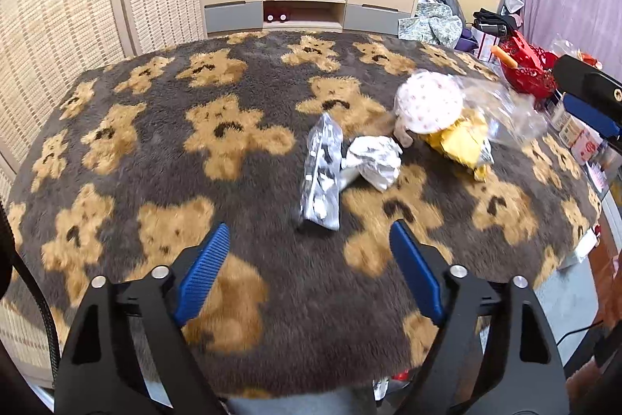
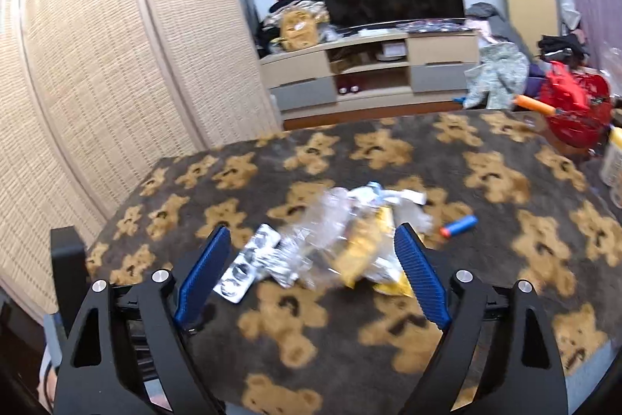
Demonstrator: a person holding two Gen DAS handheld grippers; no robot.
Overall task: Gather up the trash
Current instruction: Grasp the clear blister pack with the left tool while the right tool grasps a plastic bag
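A heap of trash lies on the teddy-bear rug: a silver blister pack, crumpled foil, a yellow wrapper, a patterned paper cup and clear plastic. My left gripper is open and empty, just short of the blister pack. In the right wrist view my right gripper is open and empty, above the same heap: blister pack, clear plastic, yellow wrapper. The right gripper also shows at the right edge of the left wrist view.
A blue-and-orange foam dart lies right of the heap. A red basket and jars stand at the table's right edge. Woven screens stand to the left, a TV cabinet behind.
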